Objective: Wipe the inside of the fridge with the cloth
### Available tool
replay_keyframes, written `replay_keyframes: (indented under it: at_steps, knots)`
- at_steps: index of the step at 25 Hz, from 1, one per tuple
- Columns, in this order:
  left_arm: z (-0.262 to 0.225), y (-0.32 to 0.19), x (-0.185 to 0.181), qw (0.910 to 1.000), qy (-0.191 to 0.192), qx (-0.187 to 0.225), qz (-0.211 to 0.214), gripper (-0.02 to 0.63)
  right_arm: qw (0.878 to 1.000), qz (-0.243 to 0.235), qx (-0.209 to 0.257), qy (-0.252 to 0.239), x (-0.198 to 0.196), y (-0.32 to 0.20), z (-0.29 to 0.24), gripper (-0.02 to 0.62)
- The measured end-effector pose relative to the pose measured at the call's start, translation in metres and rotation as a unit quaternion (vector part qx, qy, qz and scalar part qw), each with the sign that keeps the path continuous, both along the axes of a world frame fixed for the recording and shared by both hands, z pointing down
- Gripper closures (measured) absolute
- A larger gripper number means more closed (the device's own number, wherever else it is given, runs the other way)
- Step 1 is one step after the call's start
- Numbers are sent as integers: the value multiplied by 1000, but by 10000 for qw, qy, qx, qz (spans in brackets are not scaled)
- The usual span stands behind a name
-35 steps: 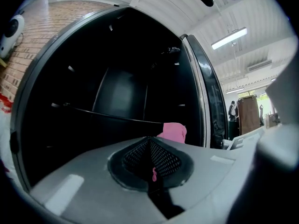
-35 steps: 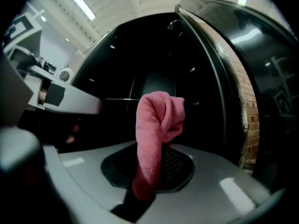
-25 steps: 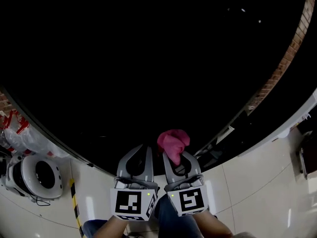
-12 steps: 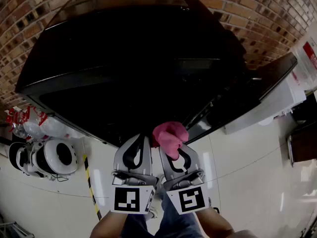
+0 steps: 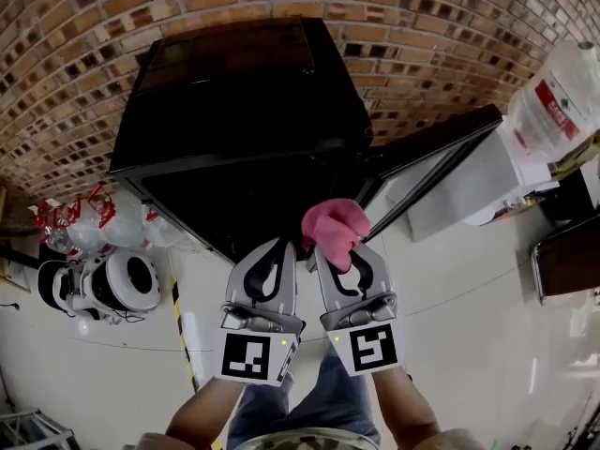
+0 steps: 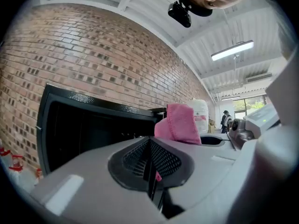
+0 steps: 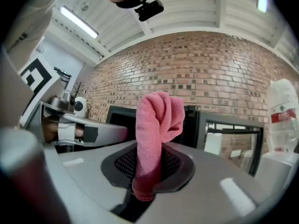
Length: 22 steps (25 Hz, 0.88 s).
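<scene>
We grip the pink terry cloth (image 5: 335, 225) in our right gripper (image 5: 339, 254), its jaws clamped on the soft, bunched folds just before the glossy black boxy fridge (image 5: 234, 92). Our left gripper (image 5: 278, 251), also before the fridge, is pressed closed on nothing. Rough brick wall (image 5: 422, 26) backs the fridge.

A red-brown brick wall (image 5: 422, 26) fills the top of the head view. Below it lies a glossy floor (image 5: 469, 336) of large white tiles, with yellow-and-black striped tape (image 5: 178, 322) at lower left. In the left gripper view, a white ribbed ceiling (image 6: 219, 29) carries a lit tube lamp (image 6: 232, 50), and a window (image 6: 250, 106) glows at right.
</scene>
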<state>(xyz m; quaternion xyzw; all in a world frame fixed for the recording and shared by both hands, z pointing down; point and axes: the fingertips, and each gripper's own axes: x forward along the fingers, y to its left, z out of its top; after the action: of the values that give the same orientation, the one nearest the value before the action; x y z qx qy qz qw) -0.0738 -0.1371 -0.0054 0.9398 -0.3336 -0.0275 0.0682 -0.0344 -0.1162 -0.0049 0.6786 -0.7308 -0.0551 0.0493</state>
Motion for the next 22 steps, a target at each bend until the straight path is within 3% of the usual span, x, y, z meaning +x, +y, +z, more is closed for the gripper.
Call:
replay_keyframes:
  at_steps: [9, 15, 22]
  knots:
    - [-15, 44, 58, 9984, -69, 158, -539, 592, 9976, -556, 387, 142, 71, 21, -28, 534]
    - [-12, 75, 116, 9955, -72, -112, -940, 592, 9950, -962, 122, 223, 136, 34, -17, 534]
    - [-5, 95, 185, 9939, -203, -275, -1045, 592, 9970, -740, 244, -27, 247, 35, -14, 534]
